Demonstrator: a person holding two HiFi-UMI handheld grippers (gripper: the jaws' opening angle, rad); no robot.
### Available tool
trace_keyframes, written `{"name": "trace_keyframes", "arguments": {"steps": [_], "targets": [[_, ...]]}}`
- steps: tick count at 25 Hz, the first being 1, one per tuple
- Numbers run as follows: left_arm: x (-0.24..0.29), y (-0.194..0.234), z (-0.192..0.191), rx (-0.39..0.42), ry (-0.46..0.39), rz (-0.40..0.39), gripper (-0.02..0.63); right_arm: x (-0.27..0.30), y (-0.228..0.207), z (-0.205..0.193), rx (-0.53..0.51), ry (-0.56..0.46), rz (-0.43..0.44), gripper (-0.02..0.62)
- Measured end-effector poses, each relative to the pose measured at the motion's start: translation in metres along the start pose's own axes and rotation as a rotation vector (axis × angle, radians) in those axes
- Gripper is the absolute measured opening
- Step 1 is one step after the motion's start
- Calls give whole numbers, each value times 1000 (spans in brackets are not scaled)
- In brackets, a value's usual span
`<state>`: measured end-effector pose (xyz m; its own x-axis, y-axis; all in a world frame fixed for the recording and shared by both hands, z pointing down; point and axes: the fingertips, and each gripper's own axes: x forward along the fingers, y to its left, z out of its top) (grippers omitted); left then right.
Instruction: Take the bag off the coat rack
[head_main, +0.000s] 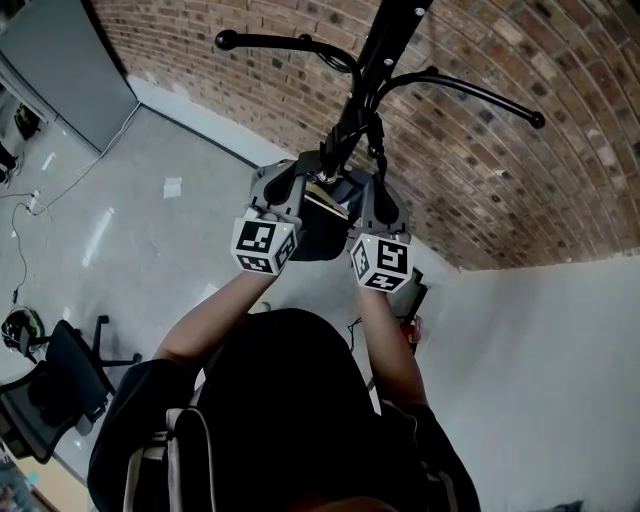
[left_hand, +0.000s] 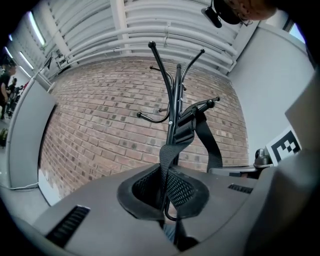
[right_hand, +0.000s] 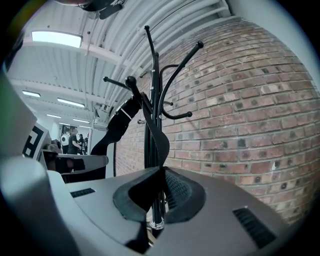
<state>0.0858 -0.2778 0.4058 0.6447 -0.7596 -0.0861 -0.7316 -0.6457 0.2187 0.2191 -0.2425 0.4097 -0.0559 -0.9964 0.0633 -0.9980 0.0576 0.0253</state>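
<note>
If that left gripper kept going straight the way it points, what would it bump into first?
Probably the coat rack: the left gripper, shut on the bag strap, aims at its pole; depth is unclear.

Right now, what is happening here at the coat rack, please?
A person works with two hand-held grippers. The left gripper and the right gripper are both shut on the black strap of the bag. The strap is looped over an arm of the coat rack, so the bag is not yet off.
</note>
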Motion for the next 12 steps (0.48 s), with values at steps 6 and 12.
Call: {"name": "trace_keyframes", "arguments": {"steps": [6,12], "targets": [[-3,-5,19,-11,-48,-18,21,-6,-5,24,5,-53,-16,21],[-7,-14,39,-25,-82,-59,21,-18,-7,46,-12,-92,-37,21]]}}
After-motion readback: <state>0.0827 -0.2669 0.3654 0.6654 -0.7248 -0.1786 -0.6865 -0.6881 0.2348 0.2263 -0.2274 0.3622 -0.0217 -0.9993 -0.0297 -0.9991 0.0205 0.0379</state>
